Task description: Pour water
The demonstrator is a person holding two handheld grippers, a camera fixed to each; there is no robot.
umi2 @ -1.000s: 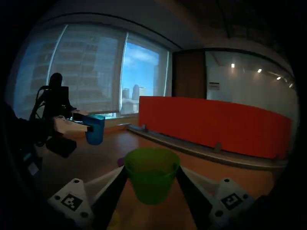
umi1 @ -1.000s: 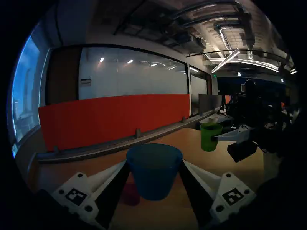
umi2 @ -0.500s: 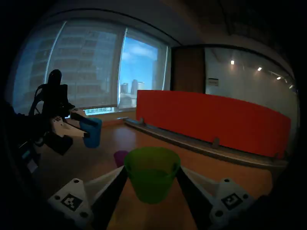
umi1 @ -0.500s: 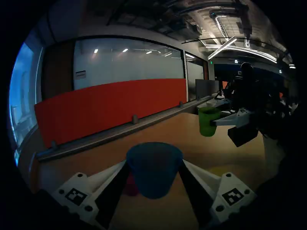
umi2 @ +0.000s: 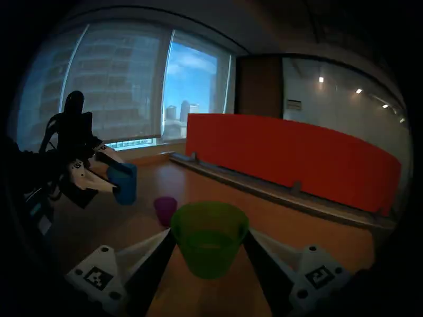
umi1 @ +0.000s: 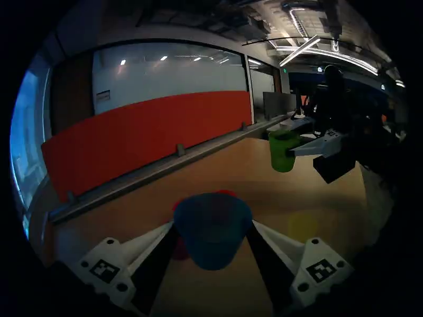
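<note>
My left gripper point(umi1: 212, 244) is shut on a blue cup point(umi1: 212, 230), held upright above the wooden table point(umi1: 254, 182). In the right gripper view the same blue cup point(umi2: 123, 183) hangs at the left in the left gripper point(umi2: 117, 182). My right gripper point(umi2: 210, 252) is shut on a green cup point(umi2: 209, 244) with liquid in its bottom. The green cup point(umi1: 282, 150) and the right gripper point(umi1: 296, 151) also stand off at the right in the left gripper view. A purple cup point(umi2: 165, 210) stands on the table between the two; it looks red point(umi1: 181, 248) behind the blue cup.
An orange partition point(umi1: 143, 134) with a grey rail point(umi1: 158, 171) runs along the table's far edge. A faint yellow patch point(umi1: 303, 226) lies on the table at the right. Large windows point(umi2: 121, 100) stand behind the left gripper. A dark figure point(umi1: 338, 100) holds the right gripper.
Both views have tipped downward, showing more of the table. The purple cup has come into plain view between the cups. The blue cup sits lower and nearer the table.
</note>
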